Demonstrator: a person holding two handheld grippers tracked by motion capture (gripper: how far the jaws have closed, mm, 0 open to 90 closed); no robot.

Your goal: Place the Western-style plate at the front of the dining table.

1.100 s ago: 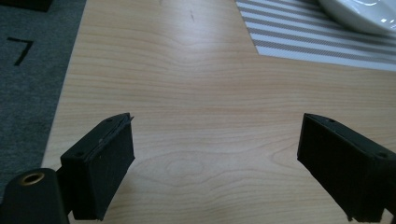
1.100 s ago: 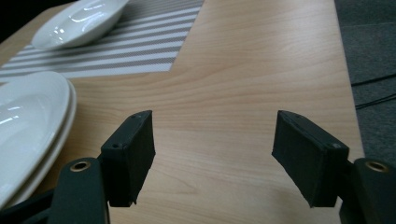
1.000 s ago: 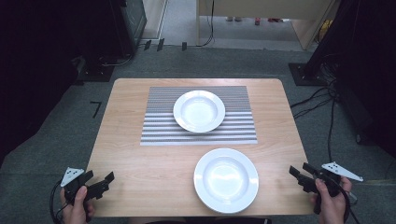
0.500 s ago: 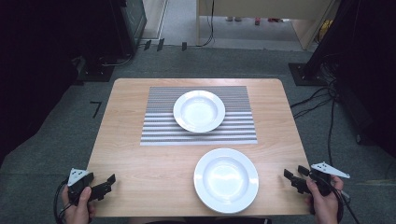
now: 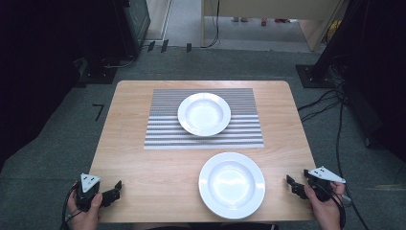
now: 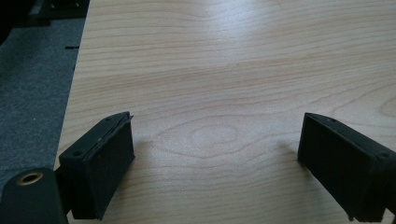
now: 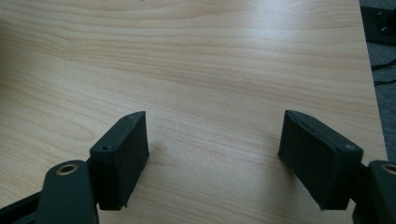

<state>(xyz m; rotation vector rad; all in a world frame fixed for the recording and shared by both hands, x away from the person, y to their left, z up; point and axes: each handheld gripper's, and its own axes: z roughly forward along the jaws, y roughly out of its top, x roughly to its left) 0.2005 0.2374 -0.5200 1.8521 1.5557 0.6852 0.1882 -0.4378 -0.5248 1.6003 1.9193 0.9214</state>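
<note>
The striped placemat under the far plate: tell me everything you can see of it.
The grey-and-white striped rectangular placemat lies flat on the far half of the light wooden table, its long sides running across the table and its stripes parallel to them. It looks thin and woven, though the texture is too fine to be sure. A round white deep-rimmed plate sits on it, right of centre, hiding part of the stripes. No gripper touches it, and the second white plate lies apart on bare wood nearer the person.

The wooden table (image 5: 143, 172) bears a striped mat (image 5: 163, 124) and a white plate (image 5: 231, 178).
</note>
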